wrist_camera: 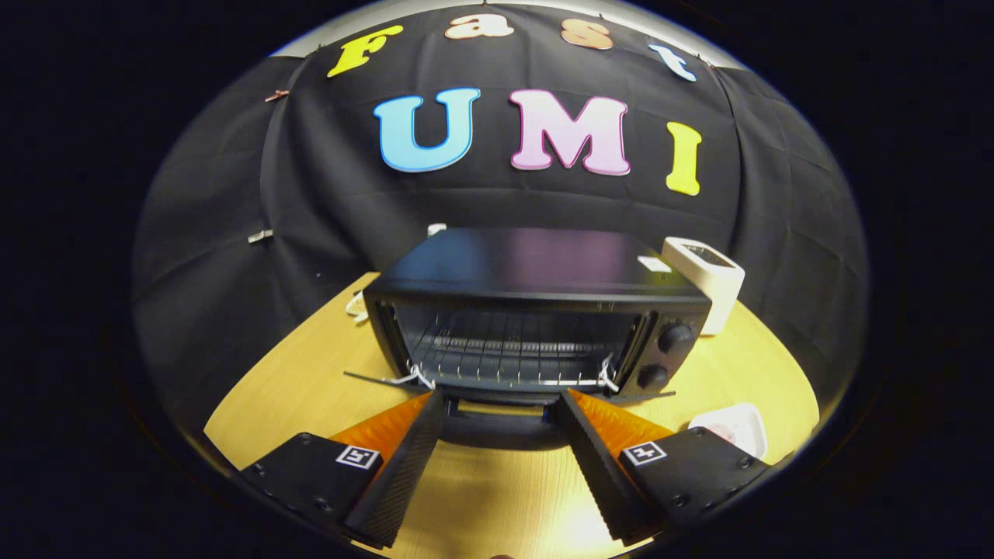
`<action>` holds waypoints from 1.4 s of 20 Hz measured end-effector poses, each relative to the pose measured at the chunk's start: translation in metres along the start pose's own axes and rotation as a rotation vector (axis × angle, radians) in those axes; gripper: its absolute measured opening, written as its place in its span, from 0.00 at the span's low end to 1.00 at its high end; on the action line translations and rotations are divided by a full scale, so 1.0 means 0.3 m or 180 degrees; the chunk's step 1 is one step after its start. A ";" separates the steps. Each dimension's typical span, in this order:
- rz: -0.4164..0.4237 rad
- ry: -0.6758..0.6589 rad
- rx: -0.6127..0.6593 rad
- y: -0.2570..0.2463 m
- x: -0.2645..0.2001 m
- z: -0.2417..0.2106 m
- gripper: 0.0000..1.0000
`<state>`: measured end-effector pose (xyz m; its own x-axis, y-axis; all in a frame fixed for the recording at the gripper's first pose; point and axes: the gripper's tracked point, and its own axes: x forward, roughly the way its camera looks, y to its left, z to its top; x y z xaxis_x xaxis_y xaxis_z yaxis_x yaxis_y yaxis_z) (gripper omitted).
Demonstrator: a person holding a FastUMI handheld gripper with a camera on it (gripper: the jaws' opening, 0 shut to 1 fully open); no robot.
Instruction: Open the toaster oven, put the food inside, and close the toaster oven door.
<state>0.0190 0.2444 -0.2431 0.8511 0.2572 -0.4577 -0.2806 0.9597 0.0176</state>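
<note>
The black toaster oven [536, 310] stands on the wooden table [295, 396] just beyond my fingers. Its door [373, 380] hangs fully down and shows edge-on, so the cavity is exposed with a wire rack [505, 353] inside and nothing on it. Two knobs [674, 338] sit on the oven's right panel. My gripper [501, 400] is open, its fingertips spread wide at the lowered door's front edge, and the door handle [497, 410] lies between them untouched. A white rounded object [730, 427], possibly the food or its plate, rests on the table beside the right finger, partly hidden by it.
A white box-shaped device [705, 279] stands at the oven's back right corner. A white cable [357, 307] lies at the oven's left rear. Bare tabletop stretches left of the oven and under my fingers.
</note>
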 end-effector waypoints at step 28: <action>-0.0097 0.0916 0.0334 -0.651 -0.275 -0.238 0.98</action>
<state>-0.0281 0.0276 -0.2721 0.6935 0.1999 -0.6921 -0.1969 0.9767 0.0849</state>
